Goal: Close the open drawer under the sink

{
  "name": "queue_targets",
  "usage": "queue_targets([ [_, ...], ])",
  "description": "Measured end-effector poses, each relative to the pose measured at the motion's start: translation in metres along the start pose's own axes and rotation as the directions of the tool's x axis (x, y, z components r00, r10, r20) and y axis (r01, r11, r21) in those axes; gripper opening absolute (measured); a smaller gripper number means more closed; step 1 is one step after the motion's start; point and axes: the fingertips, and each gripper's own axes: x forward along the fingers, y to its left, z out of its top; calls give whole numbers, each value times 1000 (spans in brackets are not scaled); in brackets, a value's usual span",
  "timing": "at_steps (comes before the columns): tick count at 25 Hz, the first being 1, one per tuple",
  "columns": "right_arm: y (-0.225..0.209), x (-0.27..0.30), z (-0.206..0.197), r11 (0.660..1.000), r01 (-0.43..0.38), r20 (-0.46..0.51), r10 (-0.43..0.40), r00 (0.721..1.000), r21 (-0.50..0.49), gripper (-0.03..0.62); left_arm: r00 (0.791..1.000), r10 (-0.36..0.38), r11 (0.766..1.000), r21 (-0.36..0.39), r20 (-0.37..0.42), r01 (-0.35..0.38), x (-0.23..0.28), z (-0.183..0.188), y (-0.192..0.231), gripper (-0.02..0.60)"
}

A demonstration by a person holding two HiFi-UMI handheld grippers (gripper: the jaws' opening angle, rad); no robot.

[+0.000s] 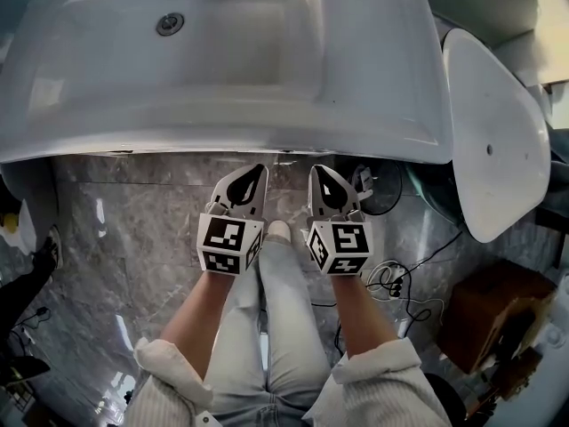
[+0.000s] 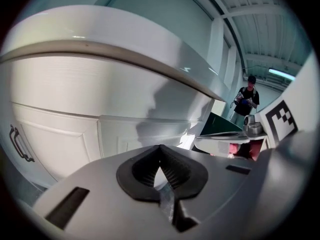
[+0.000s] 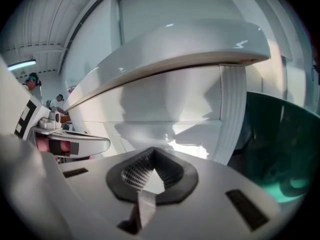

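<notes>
Head view: white sink (image 1: 267,105) fills the top of the frame, its front rim running across the middle. Both claws sit side by side just below that rim at centre frame and point up the frame at it. Left claw (image 1: 252,173) is left of centre and right claw (image 1: 325,176) is right of centre, close together but apart. Forearms in rolled white sleeves run to the bottom of the frame. Jeans (image 1: 276,327) hang between them over a grey marble floor (image 1: 133,221).

The drawer is under the sink and hidden by the rim in head view.

- **Left gripper view:** drawer (image 2: 145,134) shows as a white panelled front at centre, under the overhanging sink edge and just ahead of the left claw (image 2: 160,150). A dark handle (image 2: 17,144) sits on the neighbouring panel at far left.
- **Right gripper view:** the same white front (image 3: 165,131) is at centre, ahead of the right claw (image 3: 152,154).

No view shows whether the front is flush or still out, or whether either claw touches it.

Left claw is pressed together, tips meeting, nothing in it. Right claw is the same, tips meeting and empty.

Also in head view: a white oval basin (image 1: 493,132) at the right edge, black cables (image 1: 400,283) on the floor at lower right, and a brown box (image 1: 489,314) beside them. A person (image 2: 247,96) stands far back at the right of the left gripper view.
</notes>
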Motion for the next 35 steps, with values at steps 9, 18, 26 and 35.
queue_targets([
  [9,13,-32,4,1000,-9,24,9,1000,16,9,999,-11,1000,2,51,11,-28,11,-24,15],
  [18,39,-79,47,999,-40,77,39,996,6,9,992,-48,999,7,121,47,-65,57,-54,15],
  [26,65,-134,121,996,-90,177,86,980,16,9,984,-81,997,-4,161,83,-117,103,-82,15],
  [35,85,-194,196,990,-136,250,140,958,-33,9,948,-153,988,8,278,157,-179,183,-115,15],
])
